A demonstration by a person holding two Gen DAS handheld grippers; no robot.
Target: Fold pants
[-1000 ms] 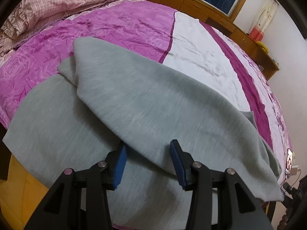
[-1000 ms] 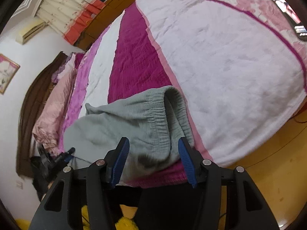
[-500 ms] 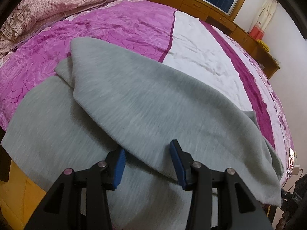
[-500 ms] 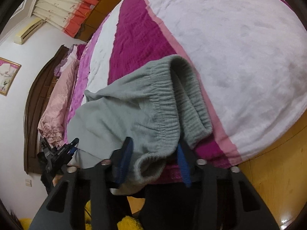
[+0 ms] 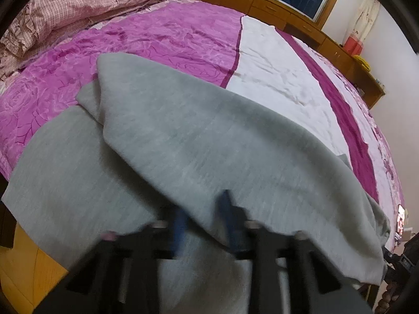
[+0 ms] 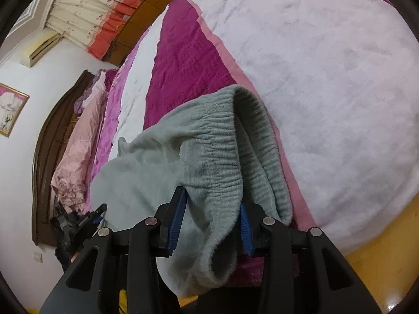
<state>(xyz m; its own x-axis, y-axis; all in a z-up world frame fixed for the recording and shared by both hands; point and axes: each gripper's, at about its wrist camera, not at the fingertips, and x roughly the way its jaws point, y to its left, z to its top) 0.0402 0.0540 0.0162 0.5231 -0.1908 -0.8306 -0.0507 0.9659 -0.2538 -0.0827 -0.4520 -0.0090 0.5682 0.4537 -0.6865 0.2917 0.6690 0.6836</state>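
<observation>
Grey fleece pants [image 5: 199,141] lie across the near side of the bed, one leg folded over the other. My left gripper [image 5: 203,222] is blurred by motion; its blue pads stand close together with the folded edge of the upper leg between them. In the right wrist view the elastic waistband [image 6: 222,141] of the pants bunches up at the bed's edge. My right gripper [image 6: 212,209] has its jaws around the waistband fabric, with cloth filling the gap between the blue pads [image 6: 176,217].
The bed has a magenta and white blanket [image 5: 275,78]. A pink quilt [image 5: 65,7] is piled at the head end. Wooden cabinets [image 5: 301,21] run along the far wall. The bed's edge and yellow wood floor [image 6: 379,261] are close below. The left gripper shows in the right wrist view [image 6: 78,222].
My left jaws have narrowed onto the pant leg's edge. My right gripper has moved forward onto the waistband, and its jaws have closed in on the fabric.
</observation>
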